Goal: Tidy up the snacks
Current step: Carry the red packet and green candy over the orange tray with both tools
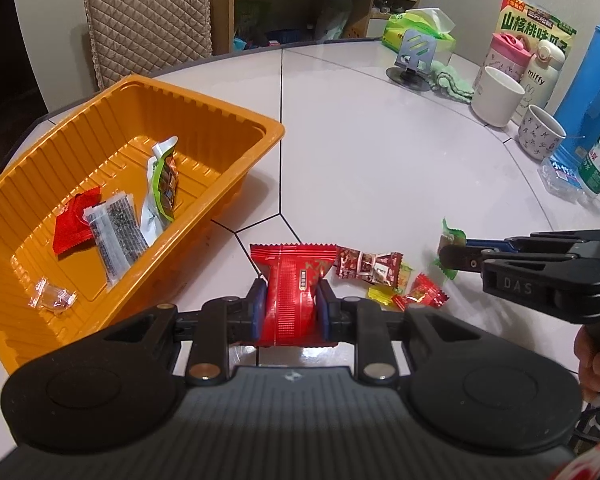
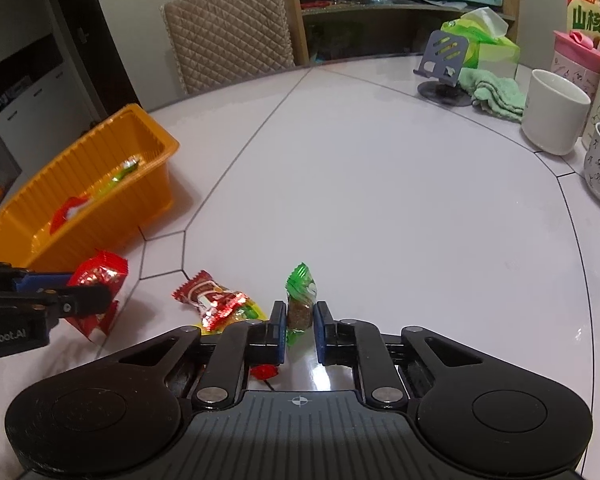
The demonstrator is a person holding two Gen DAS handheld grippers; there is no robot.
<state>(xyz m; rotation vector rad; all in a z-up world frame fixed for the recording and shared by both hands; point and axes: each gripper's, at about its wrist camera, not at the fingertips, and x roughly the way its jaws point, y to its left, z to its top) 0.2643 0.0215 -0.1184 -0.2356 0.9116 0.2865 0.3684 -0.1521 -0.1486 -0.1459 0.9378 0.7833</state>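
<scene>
A white tiled table [image 1: 380, 140] with an orange plastic tray [image 1: 204, 100] at its left side and a small scatter of wrapped snacks near the front edge. A person holds a two-finger gripper in each hand.

The left gripper [image 1: 290, 304] is clamped on a red snack packet [image 1: 292, 292], pinched across its middle, just in front of the tray's near corner. The right gripper [image 2: 300, 316] has its blue pads pressed against both sides of a small green-wrapped candy [image 2: 300, 300], which stands upright on the table between them.

This looks like the pick-up step: both snacks are gripped, neither yet carried. The next move would likely call for lifting each one clear and taking it over the tray rim before letting go, with the right hand having the longer way to travel.

The left wrist view looks down into the tray and shows four things already inside: a red packet [image 1: 74, 222], a clear packet with dark filling [image 1: 114, 236], a green and white pouch [image 1: 160, 188] and a clear-wrapped sweet [image 1: 52, 298]. It also shows the loose candies [image 1: 384, 276] still lying between the two grippers. The right wrist view shows only the tray's outer wall and a glimpse inside, but it shows the candy's brown filling squarely between the pads
</scene>
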